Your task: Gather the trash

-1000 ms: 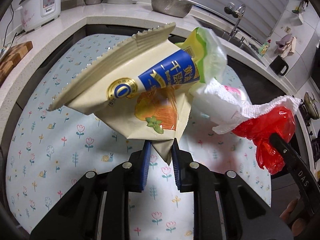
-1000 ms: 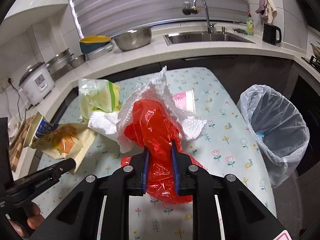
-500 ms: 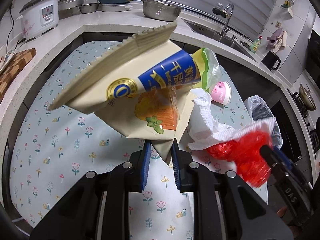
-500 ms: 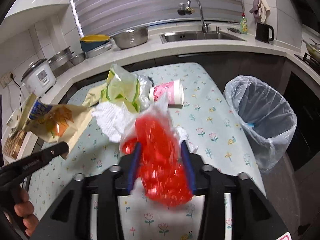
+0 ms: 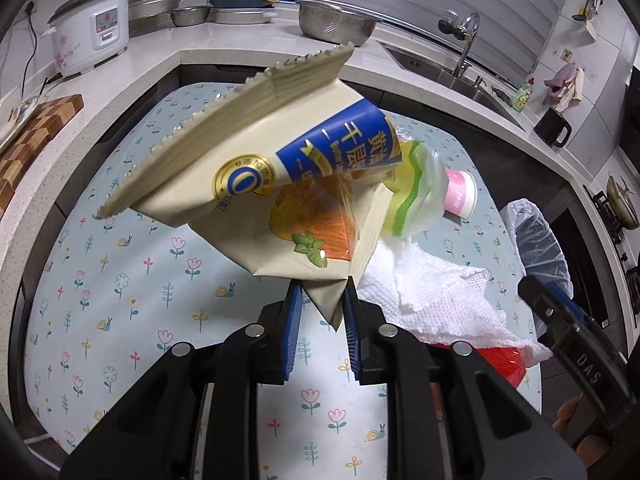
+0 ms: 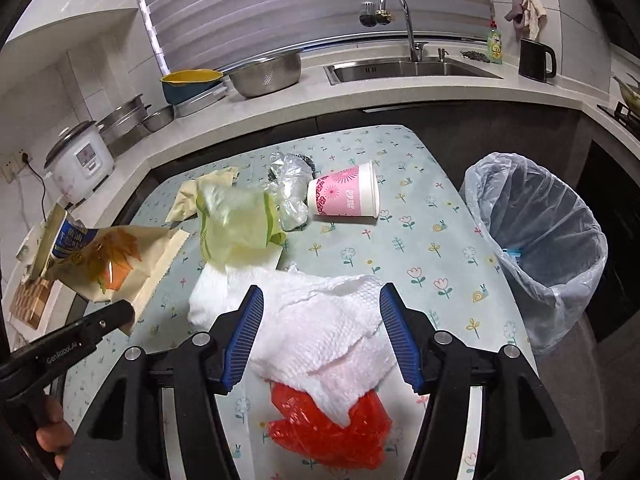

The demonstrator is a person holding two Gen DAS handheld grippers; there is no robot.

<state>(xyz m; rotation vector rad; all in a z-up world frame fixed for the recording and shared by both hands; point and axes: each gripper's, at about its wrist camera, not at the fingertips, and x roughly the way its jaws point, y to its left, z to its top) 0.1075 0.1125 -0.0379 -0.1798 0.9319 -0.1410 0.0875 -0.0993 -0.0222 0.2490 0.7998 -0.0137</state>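
So, going L to R across the table [image 6: 404,216]: the left gripper [image 5: 320,312] is clamping the bottom corner of the cream snack bag [image 5: 256,184] and holding it up off the cloth at the far-left side, long axis running up and away to the left. Next, the yellow-green wrapper [image 6: 236,228] is lying mid-table w/ a clear plastic scrap [image 6: 290,188] and the pink paper cup [image 6: 346,196] on its side just beyond. Near edge: the right gripper [image 6: 322,336] is opening, jaws spreading wide, nothing pinched. The white paper towel [image 6: 320,320] is sitting between the pads w/o touching them, draped over the red plastic bag [image 6: 332,428] on the table. Far right, off the table edge, the lined bin [image 6: 536,240] is gaping open. It's well nearer the right hand than the left, so the snack bag prob. needs carrying R across the whole table.
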